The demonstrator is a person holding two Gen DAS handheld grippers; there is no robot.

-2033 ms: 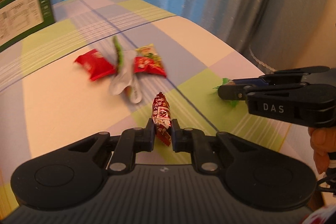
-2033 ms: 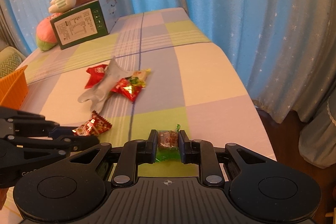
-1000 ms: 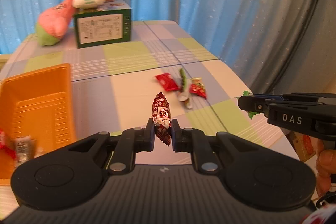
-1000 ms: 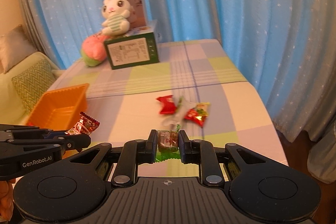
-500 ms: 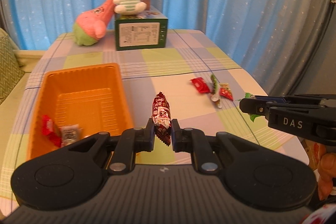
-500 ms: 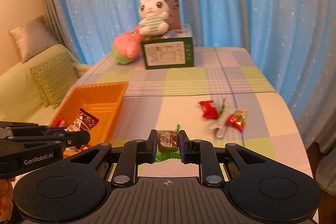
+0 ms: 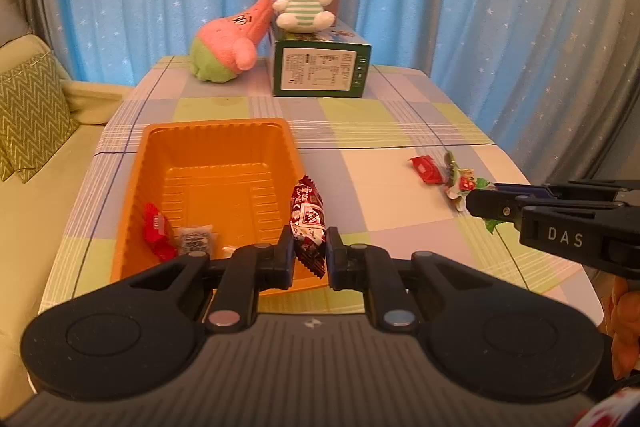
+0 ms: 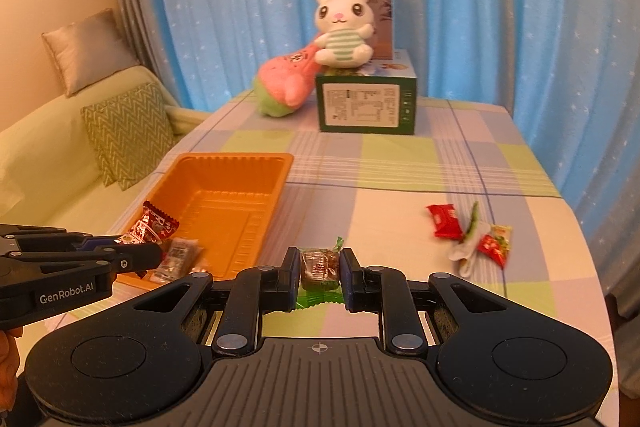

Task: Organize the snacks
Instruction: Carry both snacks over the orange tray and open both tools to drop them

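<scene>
Left tool: we have the left gripper [image 7: 308,254] pinched tight on a dark red foil-wrapped candy [image 7: 306,217], which stands upright between the pads, over the near right corner of the orange ribbed plastic tray [image 7: 216,147].
Right tool: our right gripper [image 8: 320,277] is nearly closed on a brown sweet in a green-edged clear wrapper [image 8: 320,267], held over the checked tablecloth [image 8: 400,163], right of the tray and not above it.
Tray contents: a red packet [image 7: 157,227] and a small grey-white packet [image 7: 195,237] lie at the near end; the far end is bare.
Snacks left out: a red wrapped snack [image 8: 443,221], a green-and-white wrapper [image 8: 470,245] and a red-green packet [image 8: 496,245] lie together near the right table edge.
Step in hand (our judgement): carry both sweets over the tray and drop them.
How to do it well: we should bring each gripper clearly inside the rim before parting the pads; the left candy sits close to the right wall and could tip out.
Order: left first, then right, so the tools do not crowd.
Open room: bare cloth lies between tray and loose snacks; the green printed carton [image 8: 366,105] with the plush toys sits well back.
</scene>
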